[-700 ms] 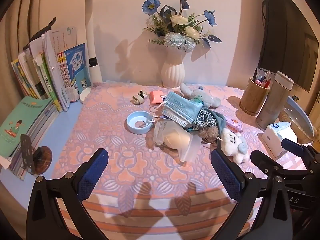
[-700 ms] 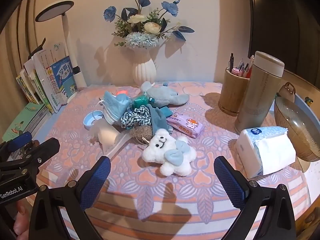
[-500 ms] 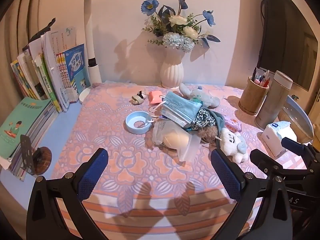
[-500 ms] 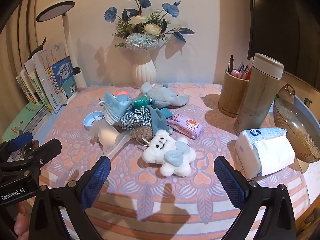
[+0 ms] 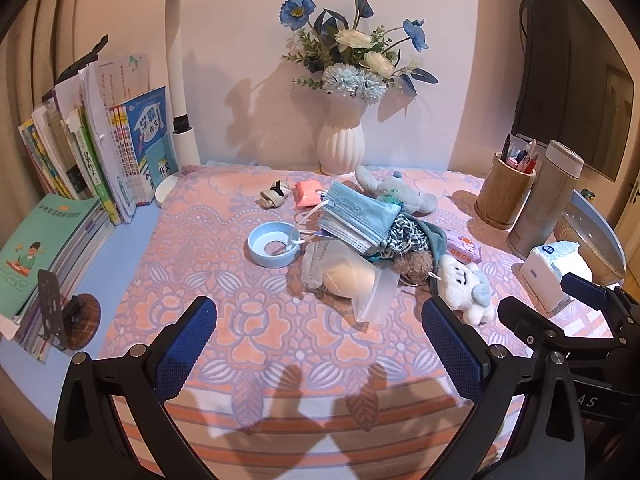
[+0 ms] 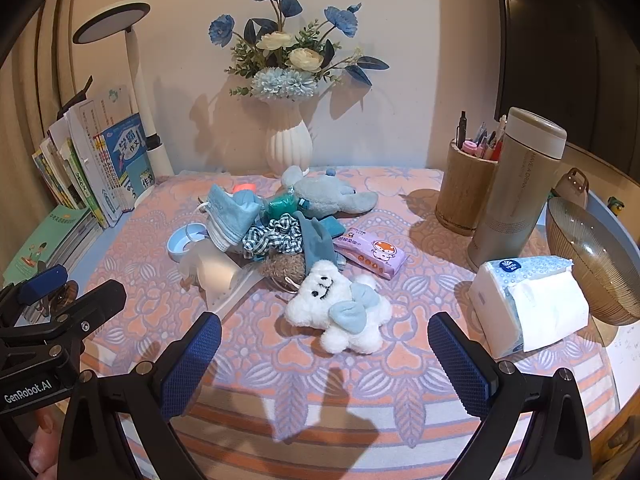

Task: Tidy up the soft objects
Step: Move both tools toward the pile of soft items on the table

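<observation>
Both grippers wide open, empty. White plush cloud lies at 12 o'clock of right gripper, nearest item (left gripper sees it at 2 o'clock); long axis crosswise to fingers

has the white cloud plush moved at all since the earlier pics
No. In the right wrist view the white cloud plush lies in the same spot beside the purple wipes pack on the patterned cloth, just beyond the open right gripper.
</observation>
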### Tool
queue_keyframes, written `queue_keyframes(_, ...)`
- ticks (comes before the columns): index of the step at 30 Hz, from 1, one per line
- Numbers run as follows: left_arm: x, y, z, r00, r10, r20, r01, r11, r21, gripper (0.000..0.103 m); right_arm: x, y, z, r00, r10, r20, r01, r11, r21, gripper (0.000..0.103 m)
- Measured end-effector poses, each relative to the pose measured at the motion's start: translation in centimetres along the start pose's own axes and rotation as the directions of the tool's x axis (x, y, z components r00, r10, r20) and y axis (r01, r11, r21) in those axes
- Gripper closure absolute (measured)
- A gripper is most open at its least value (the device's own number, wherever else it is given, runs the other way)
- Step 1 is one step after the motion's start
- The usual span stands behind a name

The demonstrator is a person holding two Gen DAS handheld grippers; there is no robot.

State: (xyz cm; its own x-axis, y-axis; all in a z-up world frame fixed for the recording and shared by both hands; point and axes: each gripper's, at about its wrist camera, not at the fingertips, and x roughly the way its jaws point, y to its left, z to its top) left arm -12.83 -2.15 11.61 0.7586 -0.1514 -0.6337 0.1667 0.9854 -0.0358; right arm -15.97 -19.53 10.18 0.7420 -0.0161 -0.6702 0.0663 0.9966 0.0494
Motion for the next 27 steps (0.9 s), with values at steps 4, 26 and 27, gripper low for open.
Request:
queue_keyframes(4, 0.0, -0.1, 0.0, 1.0, 0.001, 0.001, -0.001, 1.0, 0.0, 0.001, -0.2, -0.1, 0.3, 1.0, 0.001, -0.004, -0.001, 1.0, -0.001, 0.0)
queue_keyframes(26, 6.7, 6.8, 2.5, 0.992, 0.072, -0.099, -0.058, 0.989, 0.137, 0.001, 2.8, -2.1, 1.5, 0.999, 0.004, -0.045, -0.003, 1.0, 0.018, 0.0)
queue_keyframes(27, 8.1, 7.4, 2.6, 0.989, 0.069, -0.13, -0.051, 0.99, 0.132, 0.001, 3.6, -2.3, 1.4, 0.998, 0.0, -0.065, 0.001, 1.0, 0.019, 0.0)
